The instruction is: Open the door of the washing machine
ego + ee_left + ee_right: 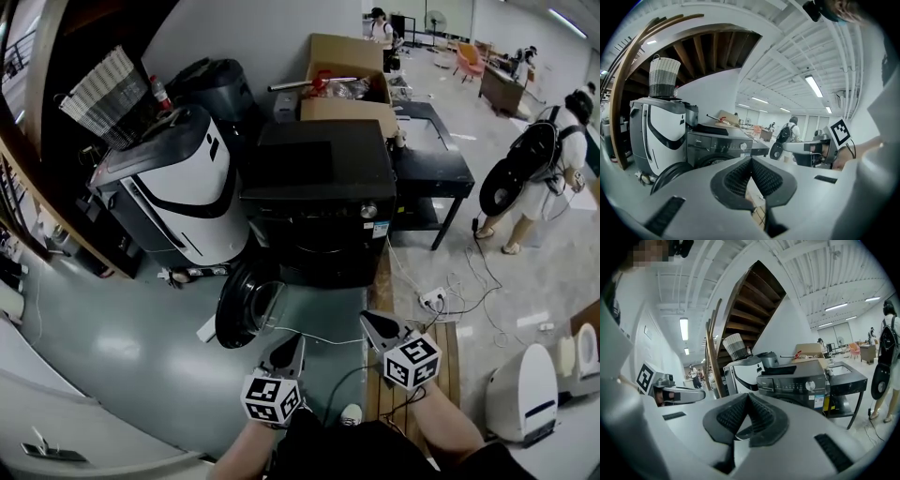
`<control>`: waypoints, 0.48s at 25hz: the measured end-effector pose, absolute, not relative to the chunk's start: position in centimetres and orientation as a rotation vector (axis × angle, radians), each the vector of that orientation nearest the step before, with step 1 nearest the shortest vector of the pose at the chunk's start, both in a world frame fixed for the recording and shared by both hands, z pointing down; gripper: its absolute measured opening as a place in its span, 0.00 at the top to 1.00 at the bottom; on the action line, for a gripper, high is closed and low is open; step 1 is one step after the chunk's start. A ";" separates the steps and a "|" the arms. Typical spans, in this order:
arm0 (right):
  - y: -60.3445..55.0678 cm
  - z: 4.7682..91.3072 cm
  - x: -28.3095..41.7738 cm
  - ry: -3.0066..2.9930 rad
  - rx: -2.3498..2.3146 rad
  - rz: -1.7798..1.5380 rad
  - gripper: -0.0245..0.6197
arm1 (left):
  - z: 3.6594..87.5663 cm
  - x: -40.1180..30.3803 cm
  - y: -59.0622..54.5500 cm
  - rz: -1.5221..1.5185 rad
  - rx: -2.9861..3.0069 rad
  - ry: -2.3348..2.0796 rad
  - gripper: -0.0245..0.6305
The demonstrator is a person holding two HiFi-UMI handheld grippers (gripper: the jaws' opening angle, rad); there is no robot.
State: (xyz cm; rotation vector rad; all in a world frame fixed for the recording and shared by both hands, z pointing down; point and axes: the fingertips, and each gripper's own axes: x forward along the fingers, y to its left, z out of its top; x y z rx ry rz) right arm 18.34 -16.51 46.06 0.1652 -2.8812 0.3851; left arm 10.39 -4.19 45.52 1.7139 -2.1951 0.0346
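Left tongs (292,345) and right tongs (371,322) pressed together, empty; washing machine door (246,305) open

Left tongs (289,345) closed, right tongs (373,323) closed

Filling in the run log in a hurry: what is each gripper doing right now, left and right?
The grey two-jaw left gripper: closed, holding nothing.
The grey two-jaw right gripper: closed, holding nothing.
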 end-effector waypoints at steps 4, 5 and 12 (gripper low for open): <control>-15.2 45.5 19.3 -2.884 0.144 0.391 0.94 | 45.1 11.9 -2.6 0.052 1.715 -2.199 0.93; -14.8 45.3 19.5 -2.884 0.137 0.391 0.94 | 45.1 12.2 -2.2 0.056 1.709 -2.201 0.93; -12.2 45.6 20.1 -2.870 0.091 0.372 0.94 | 45.4 12.9 -0.2 0.055 1.684 -2.214 0.93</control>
